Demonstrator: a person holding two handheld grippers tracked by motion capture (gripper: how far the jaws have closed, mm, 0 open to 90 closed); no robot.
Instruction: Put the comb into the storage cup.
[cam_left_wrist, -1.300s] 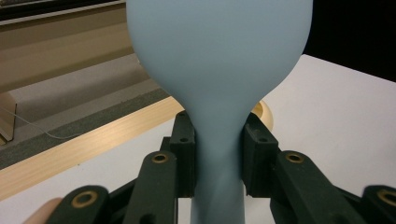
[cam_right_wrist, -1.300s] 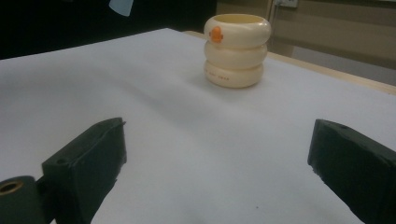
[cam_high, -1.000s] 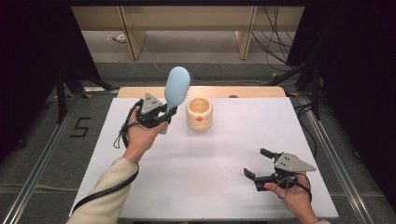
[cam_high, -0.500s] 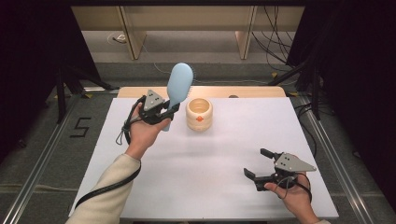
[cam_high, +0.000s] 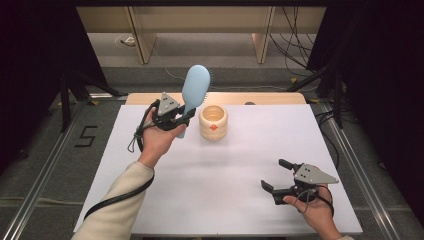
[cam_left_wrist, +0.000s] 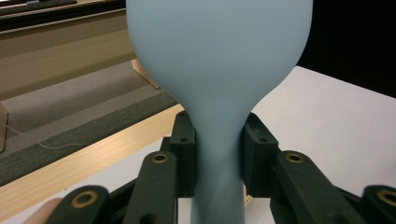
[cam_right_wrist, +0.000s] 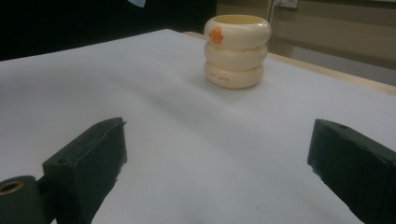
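- High view: the left gripper (cam_high: 181, 116) clamps the neck of a pale blue hairbrush (cam_high: 194, 92), head raised and tilted, just left of the cream ribbed cup (cam_high: 213, 122).
- To seat the brush well — judging from this — swing the handle end over the cup's mouth, then lower upright.
- Right gripper (cam_high: 281, 176) rests near the table (cam_high: 240, 200) edge, jaws wide, empty.
- Left gripper view shows both pads (cam_left_wrist: 186, 154) pinching the neck; right gripper view shows the cup's orange mark (cam_right_wrist: 216, 35).
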